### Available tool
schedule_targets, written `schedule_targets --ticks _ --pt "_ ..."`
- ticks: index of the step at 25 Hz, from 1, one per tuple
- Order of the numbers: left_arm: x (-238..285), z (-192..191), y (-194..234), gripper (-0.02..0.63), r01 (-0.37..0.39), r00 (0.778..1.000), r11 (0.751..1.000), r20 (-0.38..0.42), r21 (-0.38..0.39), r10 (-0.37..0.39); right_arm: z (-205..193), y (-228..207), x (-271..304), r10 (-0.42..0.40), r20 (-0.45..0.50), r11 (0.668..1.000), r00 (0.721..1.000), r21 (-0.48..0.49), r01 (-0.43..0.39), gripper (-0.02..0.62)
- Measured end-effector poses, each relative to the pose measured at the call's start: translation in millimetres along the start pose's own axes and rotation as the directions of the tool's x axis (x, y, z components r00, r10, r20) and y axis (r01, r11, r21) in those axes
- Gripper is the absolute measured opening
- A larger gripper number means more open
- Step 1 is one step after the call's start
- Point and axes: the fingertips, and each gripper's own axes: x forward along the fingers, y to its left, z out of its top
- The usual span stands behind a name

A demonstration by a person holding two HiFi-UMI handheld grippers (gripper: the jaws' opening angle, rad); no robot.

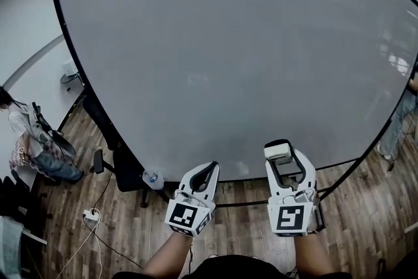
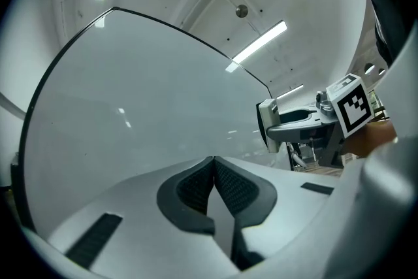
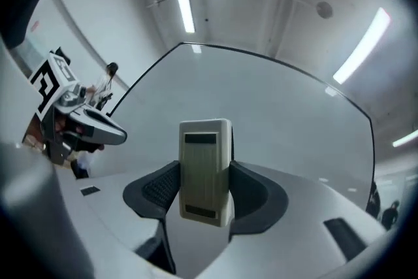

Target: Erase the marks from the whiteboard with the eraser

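Note:
A large whiteboard (image 1: pixel 235 55) with a black frame fills the head view; I see no marks on its pale grey face. My right gripper (image 1: pixel 279 152) is shut on a cream eraser (image 1: pixel 277 151), held just in front of the board's lower edge. In the right gripper view the eraser (image 3: pixel 206 170) stands upright between the dark pads. My left gripper (image 1: pixel 210 170) is shut with nothing in it, its pads (image 2: pixel 196 186) pressed together, low before the board (image 2: pixel 130 114). The right gripper (image 2: pixel 307 127) shows at the right of the left gripper view.
The board stands on a black stand (image 1: pixel 124 170) over a wooden floor (image 1: pixel 98 238). A person (image 1: pixel 32 140) is at the far left and another person's legs (image 1: pixel 398 124) at the right edge. A power strip with cables (image 1: pixel 91 213) lies on the floor.

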Motion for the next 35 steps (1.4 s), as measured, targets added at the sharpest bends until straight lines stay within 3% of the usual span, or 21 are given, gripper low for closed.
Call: schedule_targets --ticks 4,10,16,35 --pt "4 1 -11 0.018 0.025 1.0 0.999 -0.001 0.043 -0.025 -21 11 -9 0.019 -0.018 0.979 1.0 0.205 -0.015 0.256" --pt "-4 -9 -27 0.018 0.043 0.999 0.999 -0.026 0.015 -0.043 -43 25 -28 0.051 -0.061 0.936 0.997 0.352 -0.026 0.256" --pt "-8 -17 -21 0.018 0.027 0.999 1.0 -0.038 -0.008 -0.027 -54 28 -30 0.066 -0.091 0.952 0.994 0.303 -0.036 0.255" --pt "-16 -23 -22 0.018 0.009 0.999 1.0 -0.048 -0.021 -0.01 -49 39 -30 0.103 -0.068 0.937 0.992 0.343 -0.074 0.255"
